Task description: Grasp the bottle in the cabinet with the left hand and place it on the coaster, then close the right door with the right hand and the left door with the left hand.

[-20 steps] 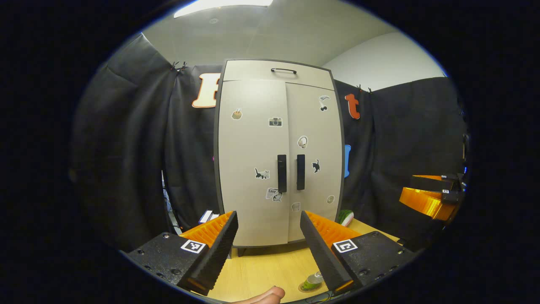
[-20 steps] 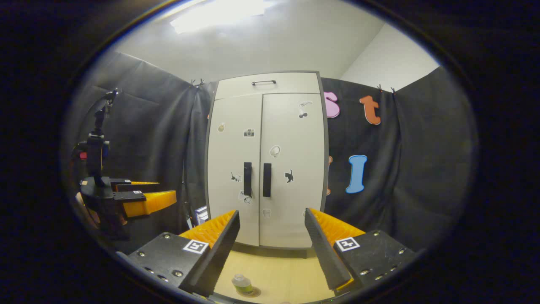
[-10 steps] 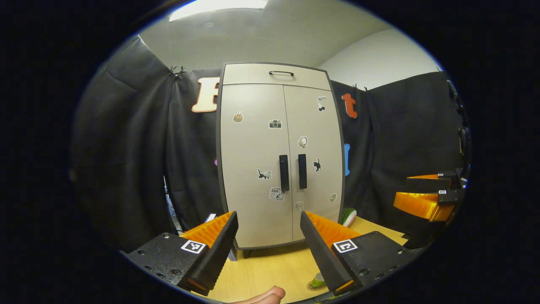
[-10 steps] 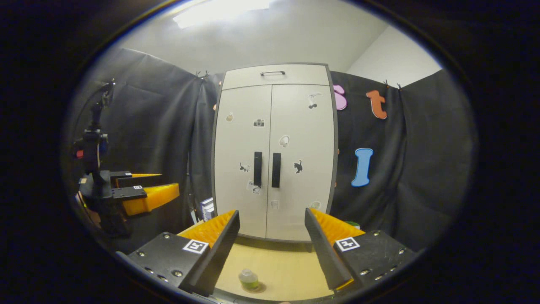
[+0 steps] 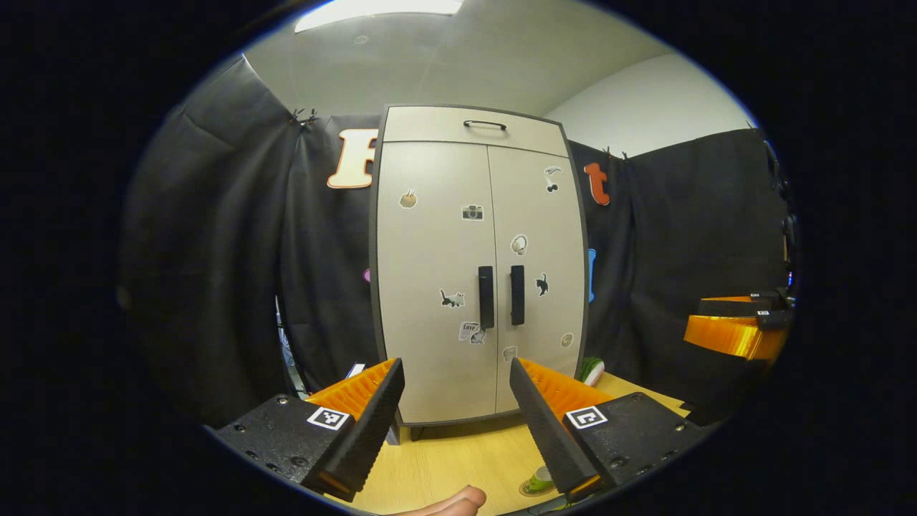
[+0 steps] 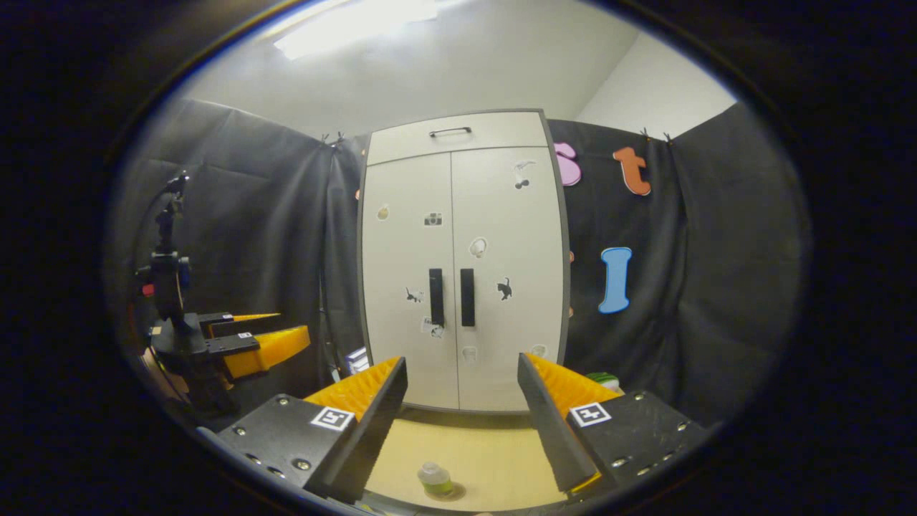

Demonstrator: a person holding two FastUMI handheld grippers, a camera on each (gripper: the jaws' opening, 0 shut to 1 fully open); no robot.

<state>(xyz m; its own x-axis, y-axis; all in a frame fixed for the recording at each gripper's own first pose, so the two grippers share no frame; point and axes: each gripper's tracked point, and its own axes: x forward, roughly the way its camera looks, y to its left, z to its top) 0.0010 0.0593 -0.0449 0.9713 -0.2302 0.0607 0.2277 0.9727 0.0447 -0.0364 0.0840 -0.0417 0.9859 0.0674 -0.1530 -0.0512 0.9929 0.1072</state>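
The pale cabinet (image 5: pixel 476 272) (image 6: pixel 462 265) stands on the wooden table with both doors shut, their two dark handles (image 5: pixel 501 295) (image 6: pixel 451 297) side by side. A small clear bottle (image 6: pixel 434 479) with green liquid stands upright on a round coaster (image 6: pixel 451 491) near the table's front; in the left gripper view the bottle (image 5: pixel 541 479) peeks out beside the right finger. My left gripper (image 5: pixel 455 430) is open and empty, well back from the cabinet. My right gripper (image 6: pixel 462 430) is also open and empty, with the bottle low between its fingers.
The wooden table (image 5: pixel 451 459) (image 6: pixel 487 451) runs in front of the cabinet. A green and white object (image 5: pixel 591 369) (image 6: pixel 604 378) lies right of the cabinet, a small box (image 6: pixel 354 360) to its left. A fingertip (image 5: pixel 444 502) shows at the bottom of the left gripper view.
Both cameras have shifted slightly and the cabinet's place in each view has moved a little. The doors stay shut, the bottle stays on the coaster, both grippers stay open.
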